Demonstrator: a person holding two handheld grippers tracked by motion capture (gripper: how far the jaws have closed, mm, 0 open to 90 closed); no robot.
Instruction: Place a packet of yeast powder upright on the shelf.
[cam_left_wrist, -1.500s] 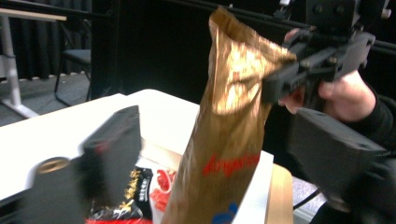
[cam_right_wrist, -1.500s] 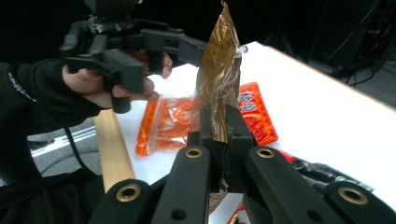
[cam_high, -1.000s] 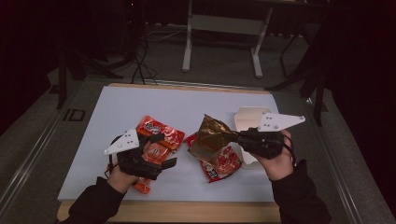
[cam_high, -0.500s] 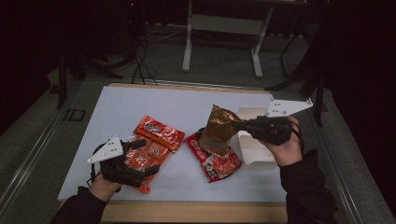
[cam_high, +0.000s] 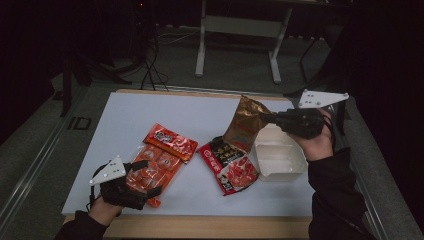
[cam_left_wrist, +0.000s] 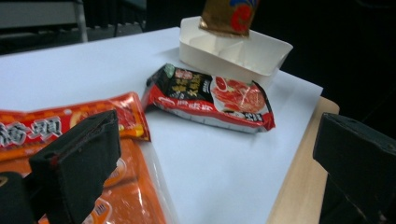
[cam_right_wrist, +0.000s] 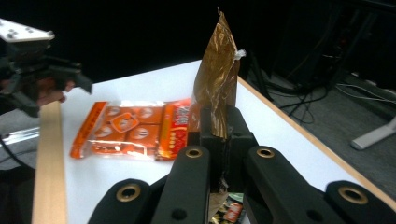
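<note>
The right gripper (cam_high: 272, 118) clamps a gold packet (cam_high: 246, 120), held at centre right of the high view beside the white tray (cam_high: 280, 155): the placing step, apparently. Next: lower it in, release. The left gripper (cam_high: 145, 180), jaws apart, sits at lower left over an orange packet (cam_high: 160, 160).

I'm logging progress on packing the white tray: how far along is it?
Nothing looks packed yet: the white tray shows bare compartments. In hand: the right claw is shut on the gold packet, holding it above the tray. The left claw is open at the orange snack pack. Left to do: the gold packet, the orange pack and the red-and-black packet, which lie on the table.
</note>
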